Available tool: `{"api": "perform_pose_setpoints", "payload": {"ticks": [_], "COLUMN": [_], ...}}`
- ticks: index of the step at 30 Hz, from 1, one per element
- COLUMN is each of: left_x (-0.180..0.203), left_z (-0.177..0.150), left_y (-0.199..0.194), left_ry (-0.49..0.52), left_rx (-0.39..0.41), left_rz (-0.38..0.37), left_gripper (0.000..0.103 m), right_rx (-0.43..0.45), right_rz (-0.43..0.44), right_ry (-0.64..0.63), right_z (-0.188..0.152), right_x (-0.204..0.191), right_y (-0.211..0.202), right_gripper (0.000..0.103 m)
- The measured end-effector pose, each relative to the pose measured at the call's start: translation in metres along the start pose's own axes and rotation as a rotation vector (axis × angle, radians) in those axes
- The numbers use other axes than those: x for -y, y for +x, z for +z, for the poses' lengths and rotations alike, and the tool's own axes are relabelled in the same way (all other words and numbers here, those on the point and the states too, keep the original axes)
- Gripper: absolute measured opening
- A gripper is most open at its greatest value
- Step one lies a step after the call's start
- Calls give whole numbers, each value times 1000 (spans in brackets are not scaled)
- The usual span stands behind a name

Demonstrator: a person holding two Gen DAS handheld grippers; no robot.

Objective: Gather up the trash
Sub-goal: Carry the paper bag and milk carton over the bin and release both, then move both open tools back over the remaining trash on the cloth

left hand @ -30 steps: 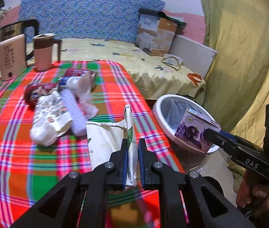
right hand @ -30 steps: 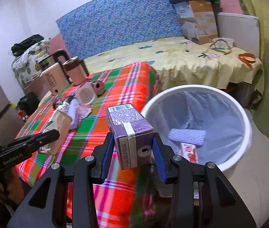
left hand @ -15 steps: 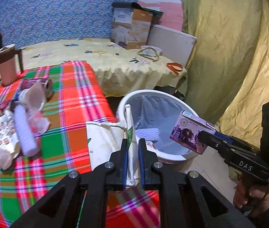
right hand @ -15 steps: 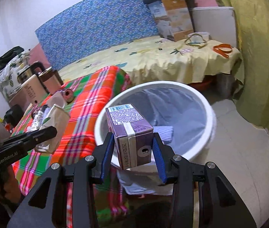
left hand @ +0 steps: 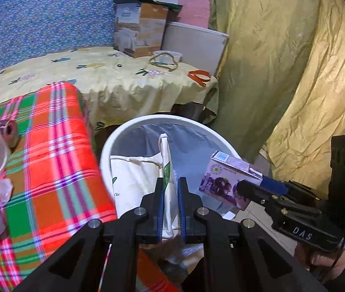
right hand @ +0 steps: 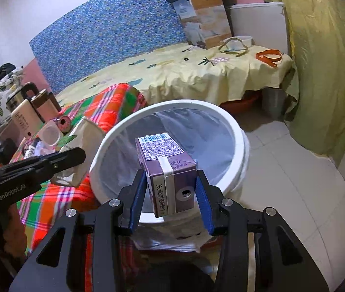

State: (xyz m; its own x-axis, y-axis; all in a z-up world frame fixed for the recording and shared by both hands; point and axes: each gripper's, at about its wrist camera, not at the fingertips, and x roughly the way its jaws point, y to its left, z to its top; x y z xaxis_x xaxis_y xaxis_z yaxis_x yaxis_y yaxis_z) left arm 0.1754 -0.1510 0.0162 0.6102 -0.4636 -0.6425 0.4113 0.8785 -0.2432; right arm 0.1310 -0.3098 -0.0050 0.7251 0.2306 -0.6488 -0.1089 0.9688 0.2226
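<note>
Two grippers, carton, bag, seemingly over bin

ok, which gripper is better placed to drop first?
Probably right: the right gripper holds the purple carton directly over the white bin. The left gripper's cream bag hangs at the rim.

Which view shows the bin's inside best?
Right wrist. It looks down into the white bin, so most of the rim and the grey liner show; only the purple carton covers the near part. In the left wrist view the bin is largely hidden behind the cream bag and the carton.
</note>
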Motion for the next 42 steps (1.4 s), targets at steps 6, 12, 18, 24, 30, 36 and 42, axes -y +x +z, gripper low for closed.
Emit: {"api": "perform_pose_setpoints", "payload": {"ticks": [6, 12, 18, 24, 30, 36, 42], "left_x": [8, 9, 3, -6, -20, -30, -37], "left_z": [4, 2, 5, 1, -9, -18, -29], "left_y": [17, 26, 19, 8, -7, -25, -39], "left_ry": [20, 12, -11, -41, -88, -108, -119], "left_rx": [-30, -51, -21, -10, 3, 24, 40], "left_rz": [-42, -52, -66, -62, -32, -4, 51], "left_gripper": [11, 22, 47, 47, 47, 47, 47], "right_rx": [-12, -24, -36, -18, -4, 6, 16], "right_rz": [-10, -19, -25, -32, -18, 18, 58], "right_ry": [5, -13, -26, -27, -34, -52, -67], "right_z": [0, 3, 3, 3, 3, 0, -3], "right_x": [6, 3, 1, 1, -7, -21, -34], "right_y": [3, 6, 8, 3, -3, -9, -16], "right_gripper": [43, 43, 43, 49, 49, 49, 49]}}
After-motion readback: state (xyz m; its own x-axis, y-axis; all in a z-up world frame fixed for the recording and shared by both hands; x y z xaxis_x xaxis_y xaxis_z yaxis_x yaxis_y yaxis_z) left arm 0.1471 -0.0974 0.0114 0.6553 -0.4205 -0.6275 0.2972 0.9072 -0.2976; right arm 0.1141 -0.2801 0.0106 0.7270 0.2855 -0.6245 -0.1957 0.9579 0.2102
